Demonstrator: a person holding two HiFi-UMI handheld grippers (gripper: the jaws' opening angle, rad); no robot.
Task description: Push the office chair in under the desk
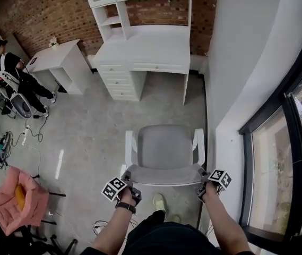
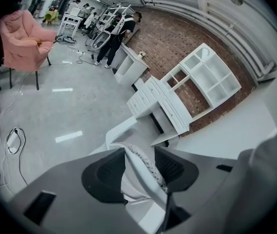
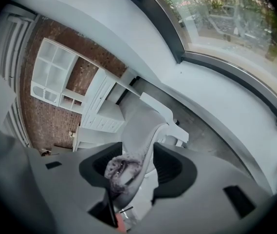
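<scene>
Head view: the white-and-grey office chair [image 1: 164,147] sits in the middle of the concrete floor [image 1: 87,137], with its seat facing 12 o'clock. The white counter [image 1: 145,49] with drawers stands at 12 o'clock against the brick wall [image 1: 44,9], and there's a bare stretch of floor between chair and counter, so the two are well apart. The kneehole is open on the counter's right half, roughly in line with the chair.

Both grippers are on the backrest [image 1: 164,175], which is the chair's edge at 6 o'clock. The left gripper [image 2: 140,172] is at the corner around 7 o'clock. Its jaws stand wide and the mesh-trimmed rim of the backrest runs slantwise through the gap, against both pads. The right gripper [image 3: 137,169] is at the corner near 5 o'clock, also fairly wide, clamped over the grey fabric corner, which fills the space between its pads.

The person's shoe [image 1: 160,202] shows just behind the chair at 6 o'clock. A pink armchair [image 1: 18,201] stands at 8 o'clock. At 10 o'clock there's a smaller white counter [image 1: 60,54], with a seated person [image 1: 18,76] just beyond it. A big window [image 1: 278,163] runs down the 3 o'clock side
</scene>
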